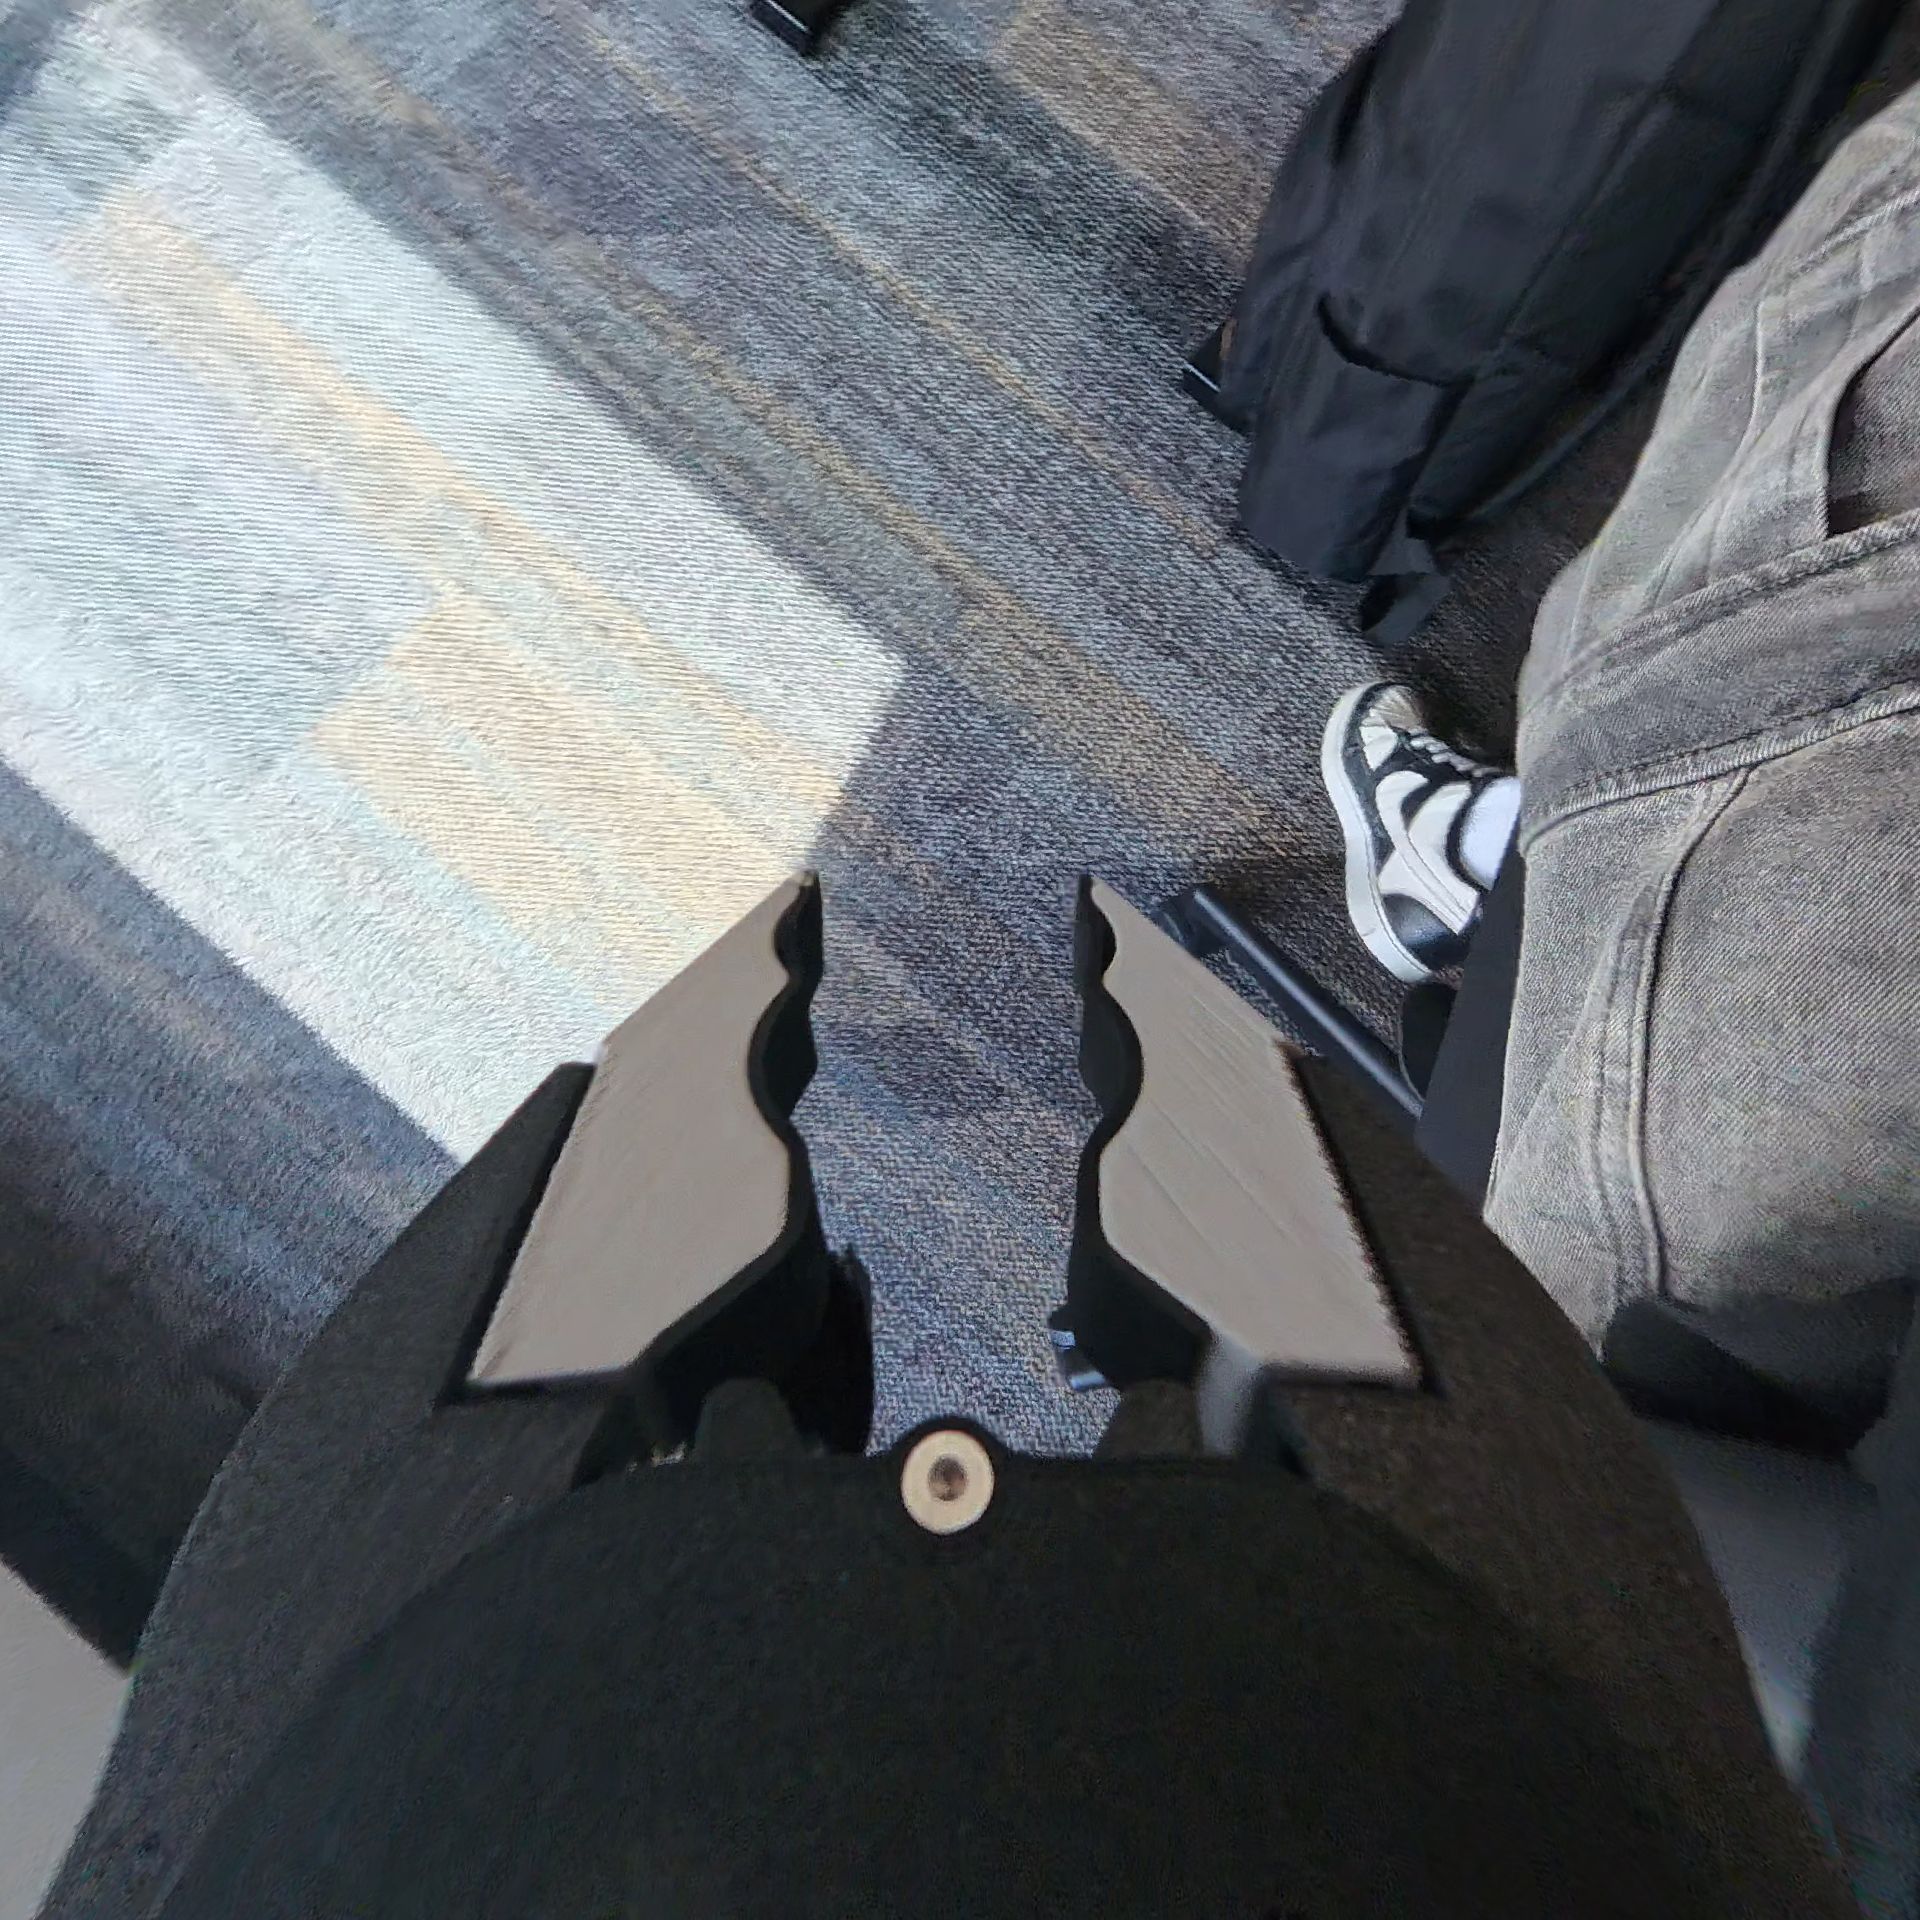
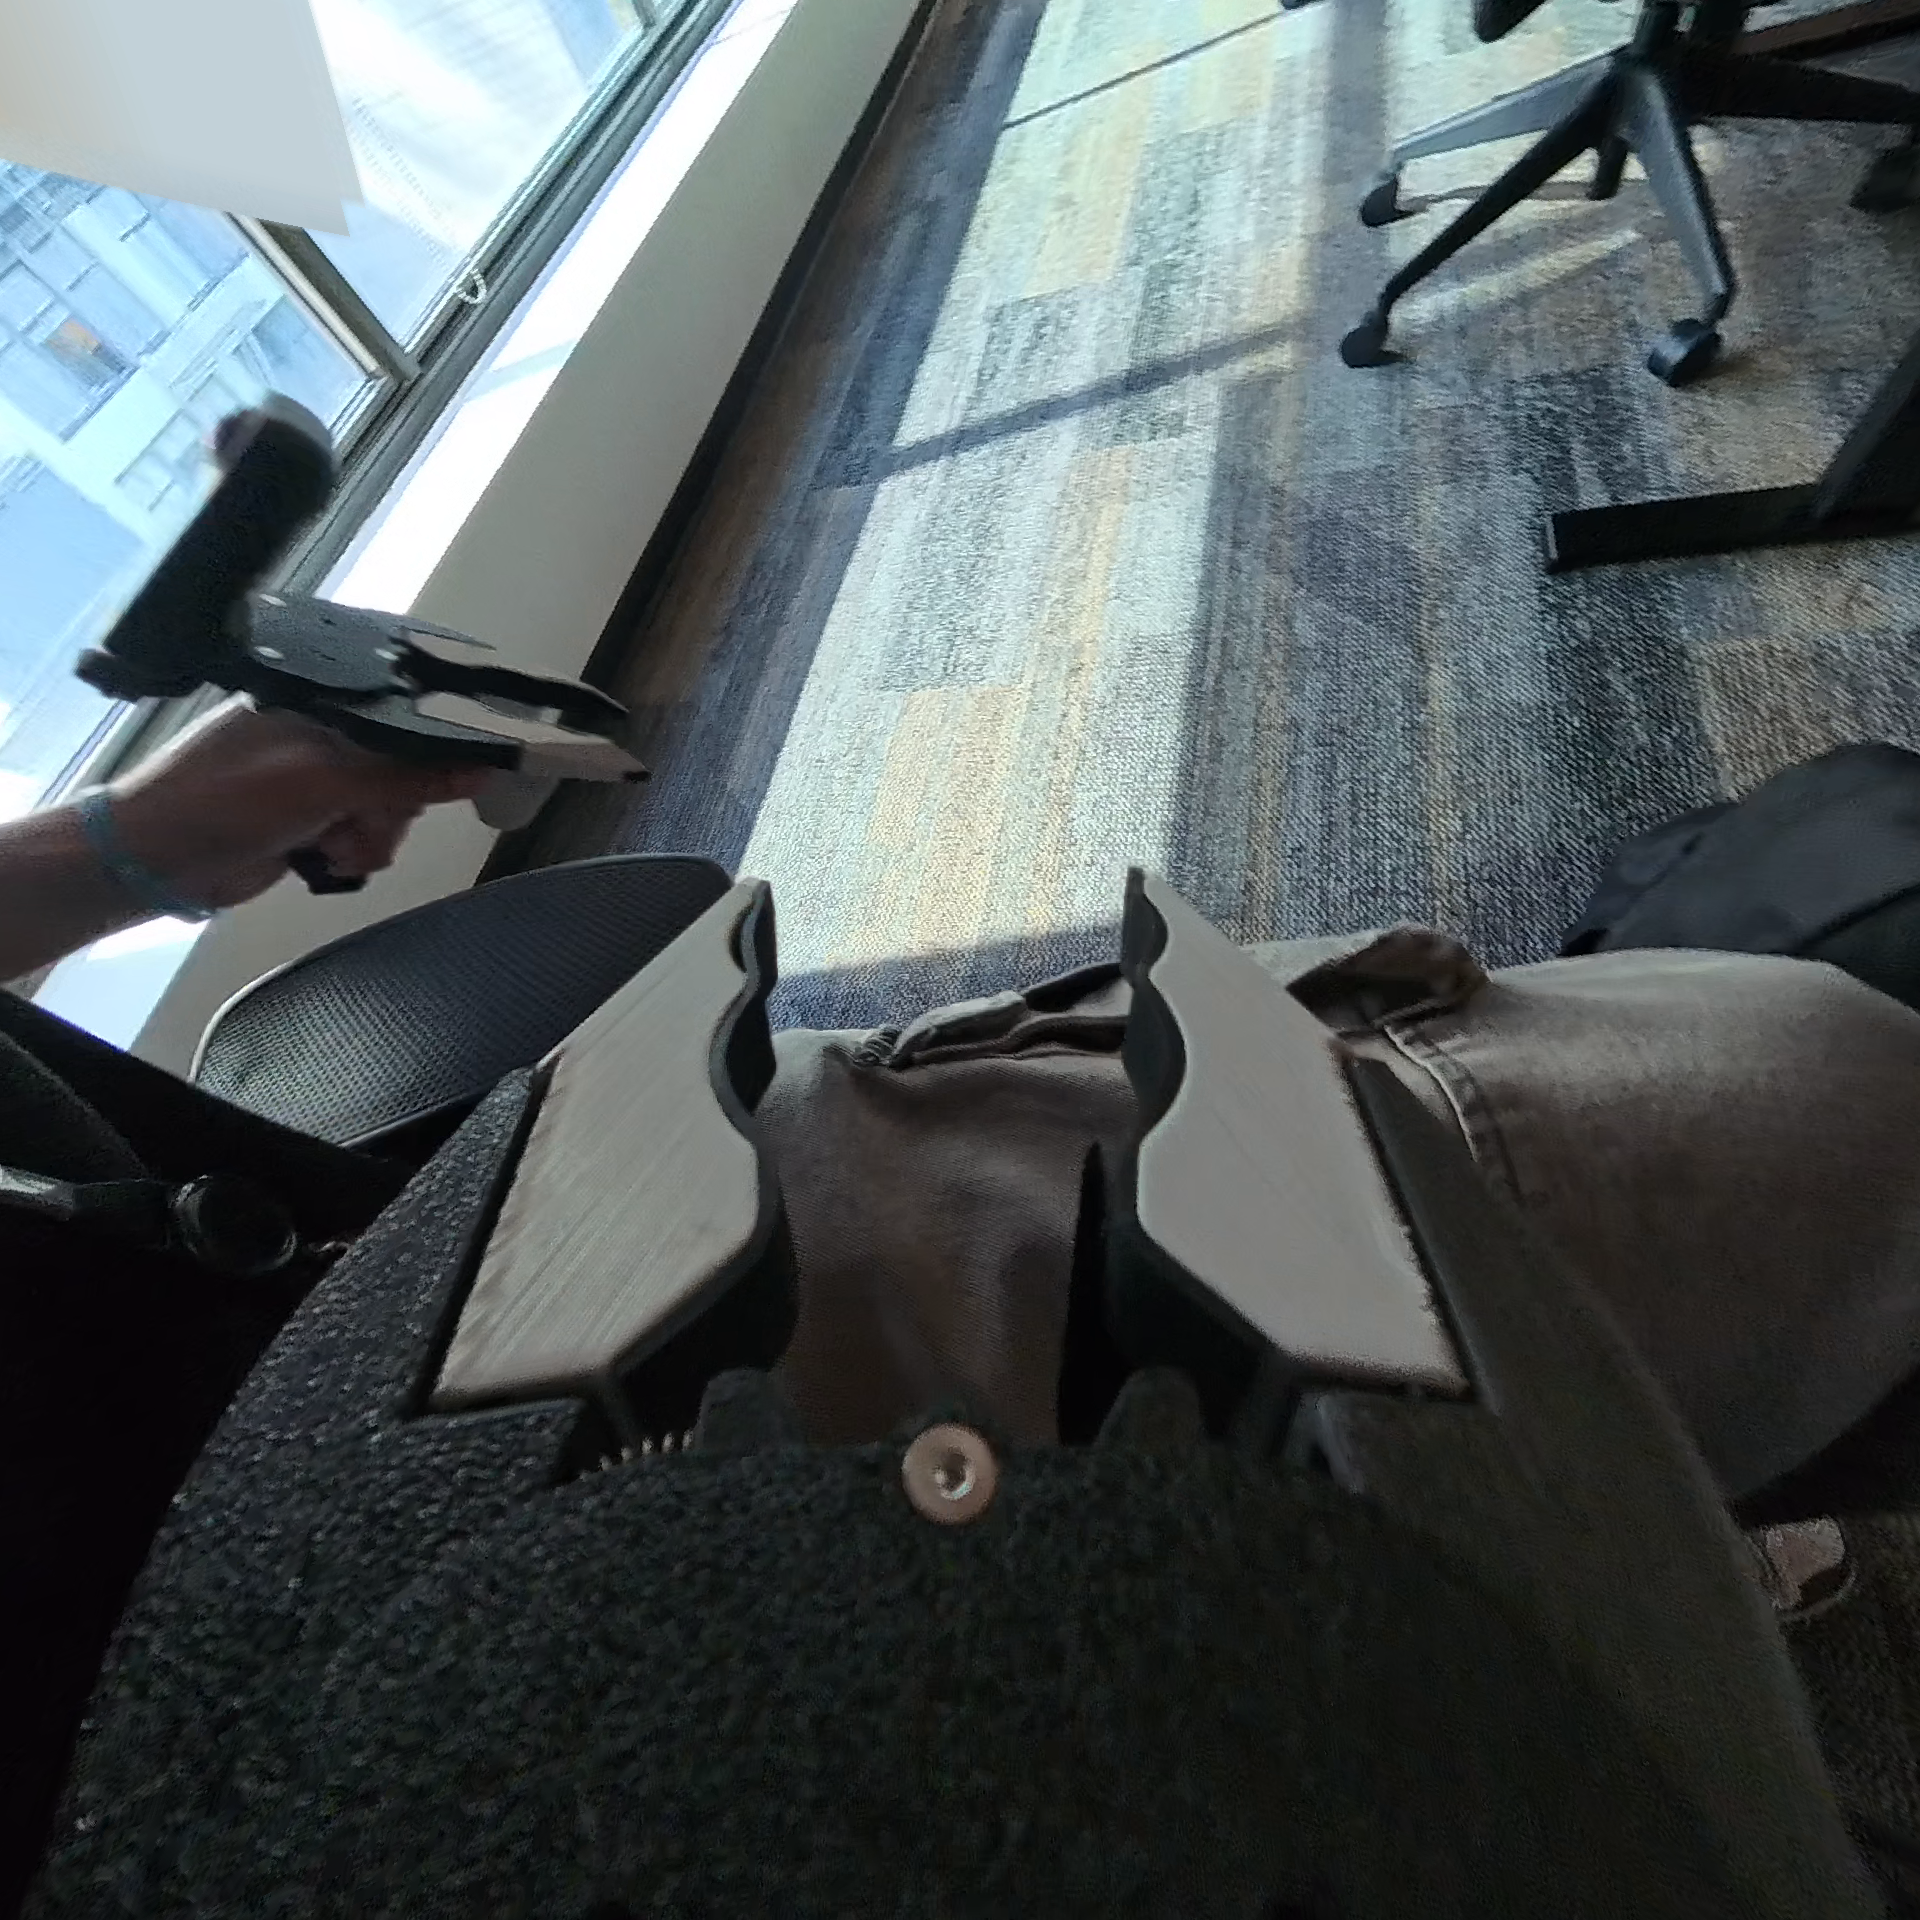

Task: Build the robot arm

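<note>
Both grippers were empty with fingers parted: the left gripper (image 1: 945,894) hung above the carpet (image 1: 623,436) beside a sneaker (image 1: 1403,831), the right gripper (image 2: 951,914) just above a trouser leg (image 2: 1610,1143).

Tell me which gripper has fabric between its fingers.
The right gripper: open, with a person's grey-brown trouser leg filling the gap between its fingers. The left gripper, also open, frames only grey-blue patterned carpet.

Carpet (image 1: 935,520), sneaker (image 1: 1403,831), office chair (image 2: 1621,177)
</note>
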